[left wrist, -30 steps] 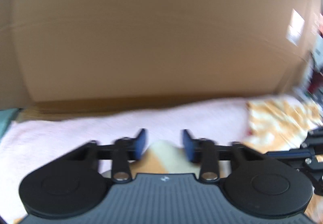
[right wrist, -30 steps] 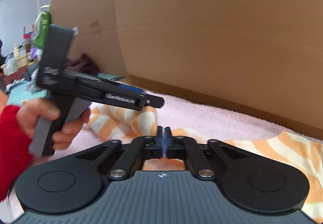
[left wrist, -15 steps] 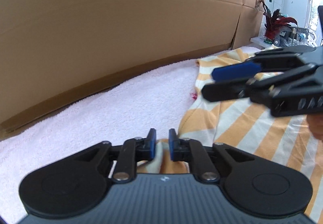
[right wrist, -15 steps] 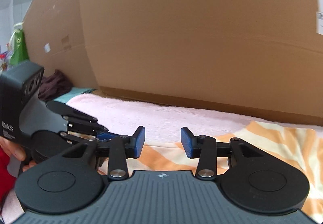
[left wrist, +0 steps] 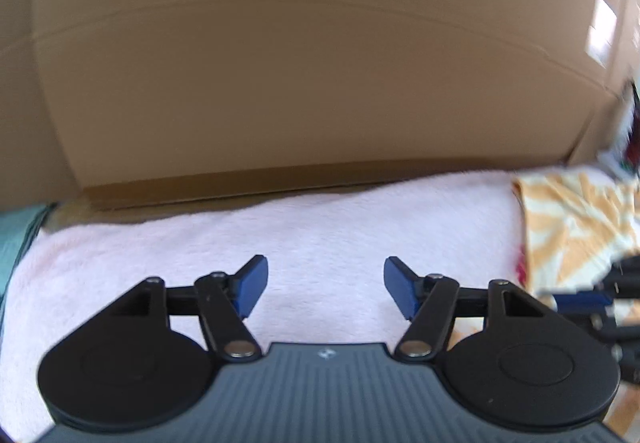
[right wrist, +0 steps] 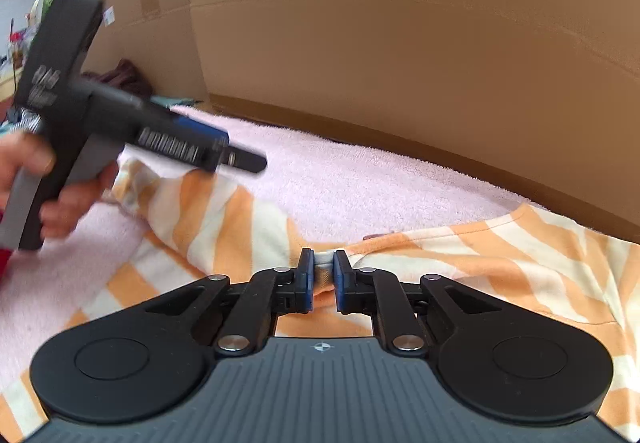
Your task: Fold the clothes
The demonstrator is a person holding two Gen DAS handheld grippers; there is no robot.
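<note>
While the right hand-held gripper [right wrist: 320, 275] is closing on a bunched fold of the orange-striped shirt [right wrist: 460, 267], its blue pads pinching the cloth, the left hand-held gripper [left wrist: 325, 289] is opening, its jaws spread over the bare pink towel [left wrist: 320, 227] with nothing between them. From the left one, the shirt lies at about two o'clock, off its right side. In the right wrist view the shirt runs roughly nine to three, so the right hand is nearer.
</note>
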